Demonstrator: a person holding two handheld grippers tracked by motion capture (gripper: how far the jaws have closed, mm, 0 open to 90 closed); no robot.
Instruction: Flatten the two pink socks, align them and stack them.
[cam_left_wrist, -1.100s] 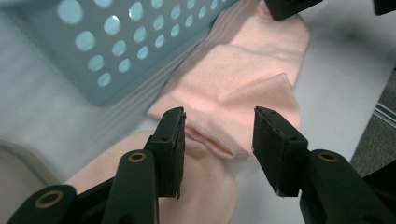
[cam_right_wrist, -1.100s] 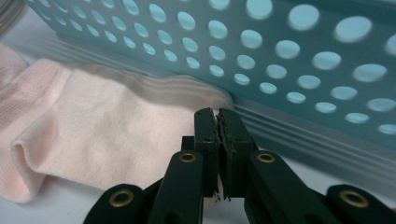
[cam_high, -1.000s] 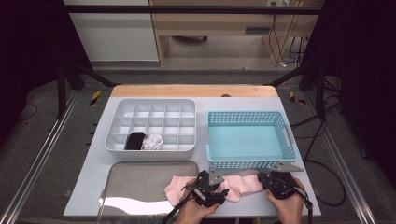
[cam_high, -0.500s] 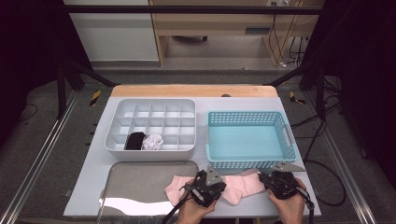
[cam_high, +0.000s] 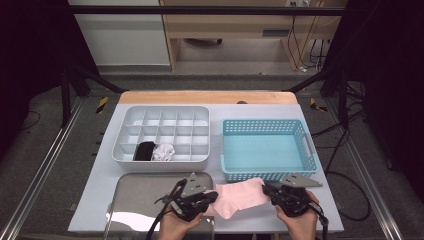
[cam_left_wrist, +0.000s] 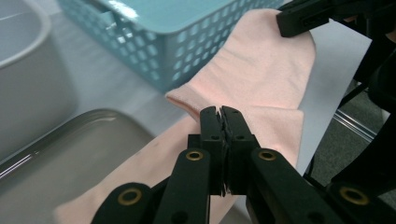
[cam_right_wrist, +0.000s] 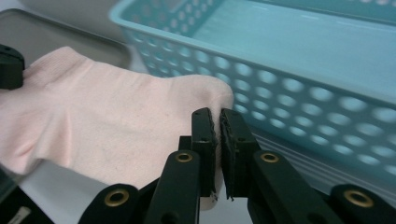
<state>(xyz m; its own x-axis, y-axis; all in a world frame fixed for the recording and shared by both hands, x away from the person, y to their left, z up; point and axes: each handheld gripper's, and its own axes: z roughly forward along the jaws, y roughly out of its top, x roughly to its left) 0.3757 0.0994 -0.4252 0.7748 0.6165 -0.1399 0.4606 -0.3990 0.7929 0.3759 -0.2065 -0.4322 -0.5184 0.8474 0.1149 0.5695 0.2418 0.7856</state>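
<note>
**Inspector:** Position of the pink sock (cam_high: 239, 197)?

**Assistant:** On the white table (cam_high: 100, 190), at the near edge, just in front of the blue basket (cam_high: 268, 149). Its left end overlaps the rim of the metal tray (cam_high: 145, 187). The long axis runs left to right, parallel to the basket's near wall.

**Inspector:** Grippers?

**Assistant:** The left gripper (cam_high: 212, 196) has its jaws pressed together on the sock's left part; in the left gripper view (cam_left_wrist: 220, 112) fabric is pinched between them. The right gripper (cam_high: 266, 188) is clamped on the sock's right end, the fabric nipped between its tips in the right gripper view (cam_right_wrist: 215, 114).

**Inspector:** Which is nearer?

**Assistant:** Neither; each holds one end, the sock stretched between them.

**Inspector:** The deciding relation?

**Assistant:** In my judgement, the two ends lie in line, so a fold would bring one end across to the other. The white divided organiser (cam_high: 162, 135) lies beyond and left of the left gripper.
</note>
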